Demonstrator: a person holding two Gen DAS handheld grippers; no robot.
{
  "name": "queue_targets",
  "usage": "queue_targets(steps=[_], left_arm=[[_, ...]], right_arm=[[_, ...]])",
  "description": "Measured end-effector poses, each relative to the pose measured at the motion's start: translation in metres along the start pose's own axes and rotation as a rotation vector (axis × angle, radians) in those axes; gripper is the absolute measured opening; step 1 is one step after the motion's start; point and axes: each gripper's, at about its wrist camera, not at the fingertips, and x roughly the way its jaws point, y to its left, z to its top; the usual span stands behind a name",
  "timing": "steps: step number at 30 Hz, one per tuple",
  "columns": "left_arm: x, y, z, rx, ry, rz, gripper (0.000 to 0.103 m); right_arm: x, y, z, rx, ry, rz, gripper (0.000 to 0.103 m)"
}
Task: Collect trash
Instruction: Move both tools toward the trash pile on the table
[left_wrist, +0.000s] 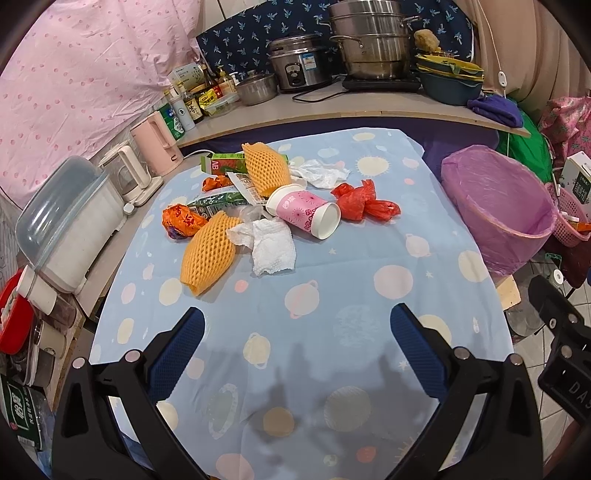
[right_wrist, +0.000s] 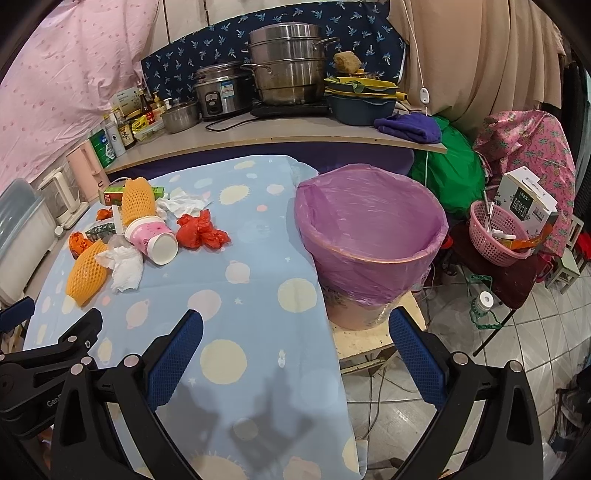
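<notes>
Both sets of tongs spread wide and gripping nothing: left tongs (left_wrist: 297, 325) hovering over bare blue cloth on the surface (left_wrist: 332, 266), right tongs (right_wrist: 295, 328) straddling the cloth's right edge; trash heaped well ahead of the left tongs and far ahead-left of the right tongs; nearest to the left tongs, an orange foam net (left_wrist: 208, 253) and a crumpled paper towel (left_wrist: 267, 243), touching each other; just beyond, a pink paper cup (left_wrist: 303, 212) lying on its side with its open mouth toward the tongs, a knotted red plastic bag (left_wrist: 364, 203) to its right, a second foam net (left_wrist: 266, 168) draped over a green carton (left_wrist: 221, 162), white tissue (left_wrist: 321, 173), orange wrappers (left_wrist: 183, 219) at the left fringe; lined purple bin (right_wrist: 369, 236) directly ahead of the right tongs, standing off the surface beside its right edge, seemingly with nothing in it. Nothing collected yet, by the look of it; several risks from here: cup likely to roll away if nudged on its curved side; foam net soft enough to slip out of a shallow pinch; towel and net liable to come up together, or drag neighbours across the cloth; loose cloth apt to bunch if the tips dig in; light scraps prone to dropping short of the bin across the gap; right tongs near enough to knock the bin.
</notes>
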Motion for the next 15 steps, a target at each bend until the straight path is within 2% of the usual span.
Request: queue_targets(steps=[3, 5, 9, 15], left_arm=[[-0.0019, 0.0020, 0.0001, -0.012, -0.009, -0.017, 0.096], [-0.0006, -0.0006, -0.0001, -0.002, -0.011, -0.001, 0.096], [-0.0062, -0.0012, 0.0019, -0.032, -0.044, -0.046, 0.096], [-0.0044, 0.0004, 0.0037, -0.028, -0.029, -0.040, 0.096]], right_arm=[[0.0000, -0.0004, 0.0001, 0.001, 0.002, 0.001, 0.097], [-0.0006, -0.0007, 0.0001, 0.002, 0.000, 0.000, 0.097], [-0.0003, -0.0006, 0.0000, -0.001, -0.001, -0.001, 0.097], [-0.0010, -0.0012, -0.0004, -0.004, -0.002, -0.001, 0.097]])
